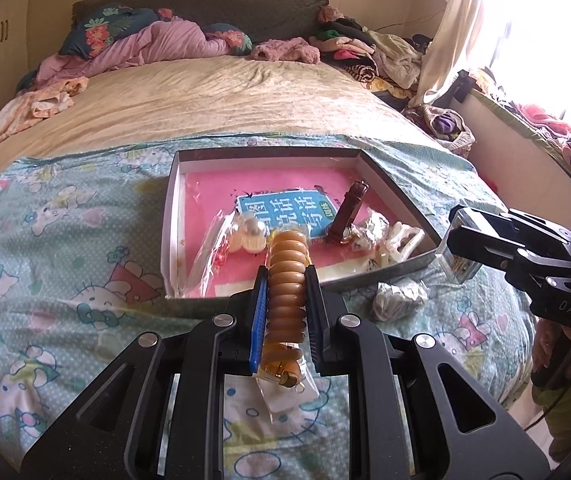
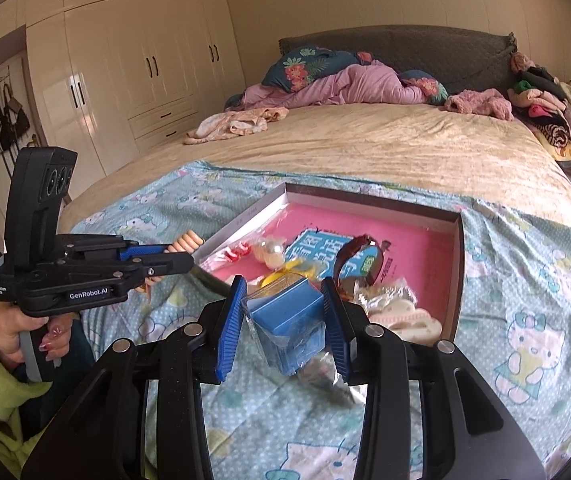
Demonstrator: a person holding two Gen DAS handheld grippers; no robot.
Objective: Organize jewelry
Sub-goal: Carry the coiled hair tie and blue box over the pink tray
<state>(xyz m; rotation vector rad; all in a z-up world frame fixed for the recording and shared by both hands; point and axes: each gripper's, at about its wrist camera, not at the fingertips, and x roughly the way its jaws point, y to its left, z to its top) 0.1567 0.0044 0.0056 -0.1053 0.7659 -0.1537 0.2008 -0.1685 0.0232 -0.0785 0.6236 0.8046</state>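
Tray (image 1: 173,184) rim ahead, left tongs (image 1: 285,280) clamping coil bracelet (image 1: 285,276), right tongs (image 2: 283,300) gripping blue box (image 2: 289,324).

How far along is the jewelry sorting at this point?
Done: a watch, pearl pieces and a white clip lie in the tray. In hand: the left hand-held gripper grips a coil bracelet; the right hand-held gripper grips a blue box. Left: a wrapped packet on the bedsheet.
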